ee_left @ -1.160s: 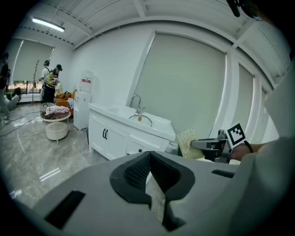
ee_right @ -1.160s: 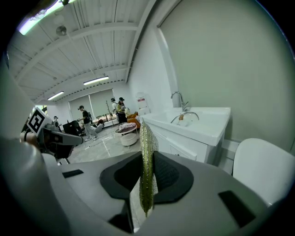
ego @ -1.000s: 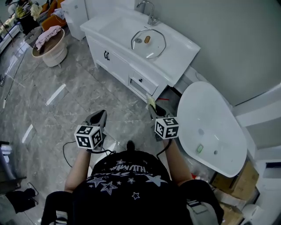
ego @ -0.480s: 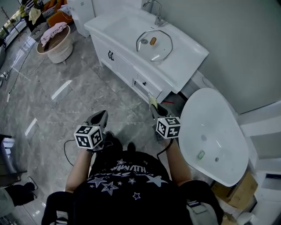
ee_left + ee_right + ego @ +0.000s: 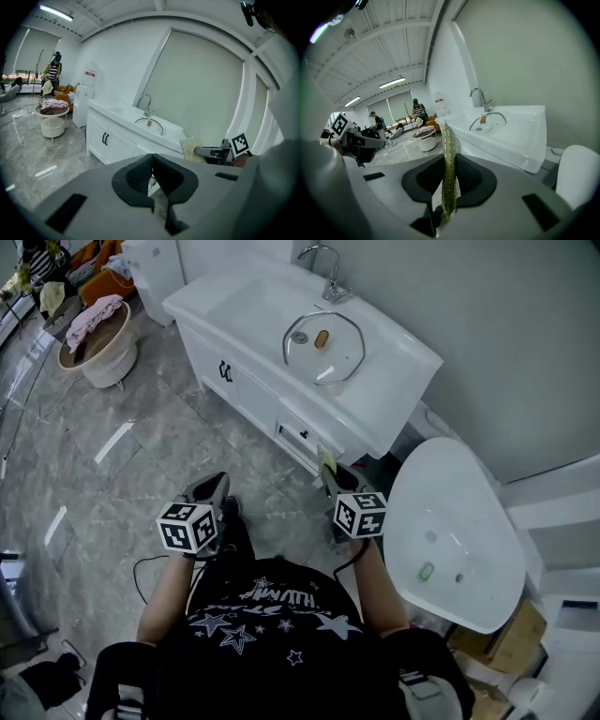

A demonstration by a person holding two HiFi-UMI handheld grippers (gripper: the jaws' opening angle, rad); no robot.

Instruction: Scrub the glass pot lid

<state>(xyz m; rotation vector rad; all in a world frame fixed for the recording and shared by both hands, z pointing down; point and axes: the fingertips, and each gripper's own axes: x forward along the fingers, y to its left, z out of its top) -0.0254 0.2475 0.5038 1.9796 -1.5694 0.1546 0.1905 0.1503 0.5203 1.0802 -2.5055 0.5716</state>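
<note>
The glass pot lid (image 5: 323,345) with a wooden knob lies in the basin of the white vanity sink; it also shows small in the left gripper view as the lid (image 5: 150,124) and in the right gripper view as the lid (image 5: 487,120). My right gripper (image 5: 325,468) is shut on a yellow-green scouring pad (image 5: 449,168), held upright between the jaws, well short of the vanity. My left gripper (image 5: 215,486) is shut with nothing in it, held over the floor beside the right one.
The white vanity cabinet (image 5: 246,381) with a chrome faucet (image 5: 326,276) stands ahead. A white oval toilet lid (image 5: 450,531) is at my right. A round basket with cloth (image 5: 94,338) sits far left on the grey marble floor. People stand in the distance (image 5: 53,75).
The view has shifted slightly, with the vanity a little nearer and more centred. Both grippers keep the same pose and state.
</note>
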